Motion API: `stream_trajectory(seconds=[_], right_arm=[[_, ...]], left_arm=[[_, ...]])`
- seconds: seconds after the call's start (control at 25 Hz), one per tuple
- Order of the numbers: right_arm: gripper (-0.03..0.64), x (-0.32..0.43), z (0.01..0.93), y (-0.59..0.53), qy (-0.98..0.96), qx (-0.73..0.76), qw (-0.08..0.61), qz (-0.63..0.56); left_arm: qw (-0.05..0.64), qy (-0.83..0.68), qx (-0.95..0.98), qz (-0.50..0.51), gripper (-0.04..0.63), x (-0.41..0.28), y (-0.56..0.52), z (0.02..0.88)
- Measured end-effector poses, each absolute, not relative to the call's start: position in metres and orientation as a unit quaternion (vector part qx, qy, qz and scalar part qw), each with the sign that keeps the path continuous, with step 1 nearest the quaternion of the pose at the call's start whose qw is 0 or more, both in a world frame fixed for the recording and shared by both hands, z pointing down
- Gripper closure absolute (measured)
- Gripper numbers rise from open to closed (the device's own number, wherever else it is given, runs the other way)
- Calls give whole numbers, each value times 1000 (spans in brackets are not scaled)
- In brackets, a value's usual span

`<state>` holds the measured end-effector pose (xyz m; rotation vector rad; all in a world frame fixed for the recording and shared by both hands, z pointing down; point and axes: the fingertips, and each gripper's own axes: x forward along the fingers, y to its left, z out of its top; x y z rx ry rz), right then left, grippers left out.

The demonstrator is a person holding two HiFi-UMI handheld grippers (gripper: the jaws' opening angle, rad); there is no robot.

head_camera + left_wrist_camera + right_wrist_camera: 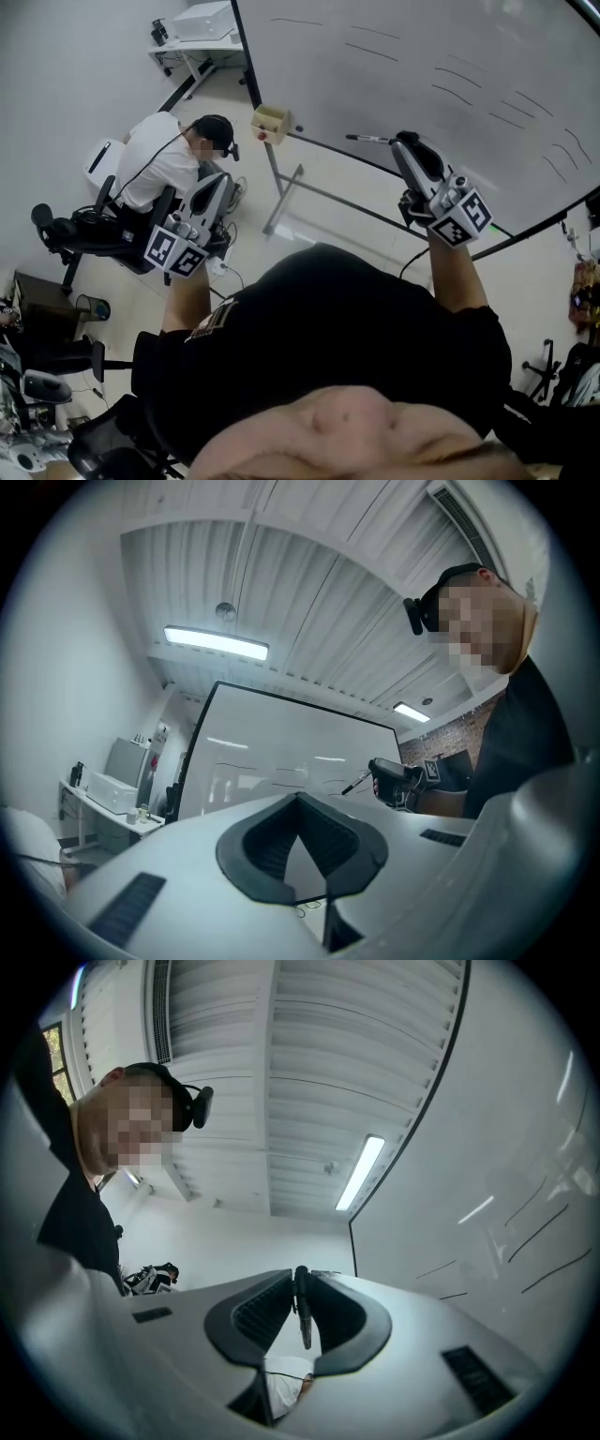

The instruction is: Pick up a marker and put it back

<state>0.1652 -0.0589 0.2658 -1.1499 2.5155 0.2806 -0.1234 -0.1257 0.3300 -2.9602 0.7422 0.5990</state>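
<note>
We see the right tongs (302, 1286) clenched on the black marker (303, 1316), which is held up near the whiteboard (422, 56); we cannot tell whether it touches. The left tongs (300, 802) are closed tip to tip with nothing between them, held lower and well apart from the board.

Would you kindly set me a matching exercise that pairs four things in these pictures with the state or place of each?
Things:
1. marker
2. left gripper
3. whiteboard
4. person in white shirt

States or places:
A. shut, with nothing in it
B. seated on a chair
C. clamped in the right gripper
D. streaked with short dark lines

Pairs: 1-C, 2-A, 3-D, 4-B.
</note>
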Motion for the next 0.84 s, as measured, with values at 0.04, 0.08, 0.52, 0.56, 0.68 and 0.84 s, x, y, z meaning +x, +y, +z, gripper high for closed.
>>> stream_trajectory(seconds=[0.04,0.08,0.52,0.56,0.68,0.84], right_arm=[[551,164,264,-59,890,-406,179,101],[551,163,263,-60,891,-405,179,103],[551,162,257,-66,892,-403,175,110],[551,162,257,-67,892,-403,175,111],[551,162,258,-69,892,-402,175,111],[551,163,261,-71,892,-402,175,107]], left_arm=[[18,238,-952,191,603,-124,-127,329],[19,237,-953,189,603,-124,-127,328],[25,233,-955,181,603,-119,-133,329],[26,233,-955,180,603,-119,-133,328],[26,235,-955,178,603,-119,-136,329],[27,237,-955,178,603,-119,-138,329]])
